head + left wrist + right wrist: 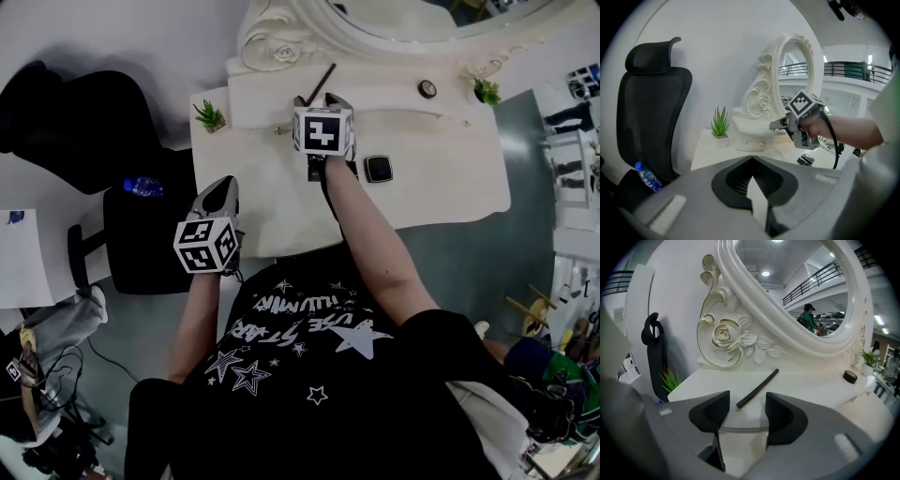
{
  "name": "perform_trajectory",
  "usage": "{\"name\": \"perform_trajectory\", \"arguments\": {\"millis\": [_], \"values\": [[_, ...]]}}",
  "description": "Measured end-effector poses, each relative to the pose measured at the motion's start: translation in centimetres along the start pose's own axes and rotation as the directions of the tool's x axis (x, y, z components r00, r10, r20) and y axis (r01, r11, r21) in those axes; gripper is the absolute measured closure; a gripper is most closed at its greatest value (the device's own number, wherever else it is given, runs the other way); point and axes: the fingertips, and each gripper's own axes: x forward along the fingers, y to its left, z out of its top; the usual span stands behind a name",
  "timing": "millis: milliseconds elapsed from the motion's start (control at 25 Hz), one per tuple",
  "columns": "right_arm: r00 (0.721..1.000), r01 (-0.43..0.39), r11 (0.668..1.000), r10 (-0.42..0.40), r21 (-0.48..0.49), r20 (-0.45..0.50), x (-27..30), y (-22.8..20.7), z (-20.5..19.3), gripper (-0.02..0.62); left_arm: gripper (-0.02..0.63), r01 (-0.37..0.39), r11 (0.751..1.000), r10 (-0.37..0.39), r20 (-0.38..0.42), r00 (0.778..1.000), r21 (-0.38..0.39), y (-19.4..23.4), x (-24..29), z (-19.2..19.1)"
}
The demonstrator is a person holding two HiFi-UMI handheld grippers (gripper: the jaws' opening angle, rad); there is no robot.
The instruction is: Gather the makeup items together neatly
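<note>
Left gripper [751, 176] is hovering over the table's [441, 178] front-left corner, jaws clenched on nothing. Right gripper [743, 405] is straddling one end of a pencil [758, 388], jaws released.

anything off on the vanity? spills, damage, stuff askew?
Nothing spilled, tipped or damaged. The makeup is just scattered: the dark pencil lies diagonally on the raised shelf, the small round jar sits further along it to the right, and the black compact lies apart on the lower tabletop.

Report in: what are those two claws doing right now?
Left gripper shut, empty. Right gripper open, near end of dark pencil between its jaws, not gripped. Nothing blocking it.
</note>
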Motion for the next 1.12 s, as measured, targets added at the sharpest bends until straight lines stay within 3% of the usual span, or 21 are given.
{"name": "perform_trajectory", "arguments": {"millis": [240,400,1120], "values": [[1.0,0.011,1.0,-0.012,0.013,0.007,-0.3,-0.2,-0.1,0.365,0.604,0.005,1.0,-0.005,0.007,1.0,0.001,0.0,0.0,0.1],[1.0,0.023,1.0,-0.023,0.008,0.005,-0.6,0.1,-0.1,0.486,0.604,0.005,1.0,-0.005,0.01,1.0,-0.001,0.2,-0.3,0.0],[0.995,0.094,0.995,-0.095,0.019,0.029,-3.4,-2.3,-1.0,0.529,0.604,0.021,1.0,-0.021,0.029,0.999,0.002,-0.4,-1.1,0.1]]}}
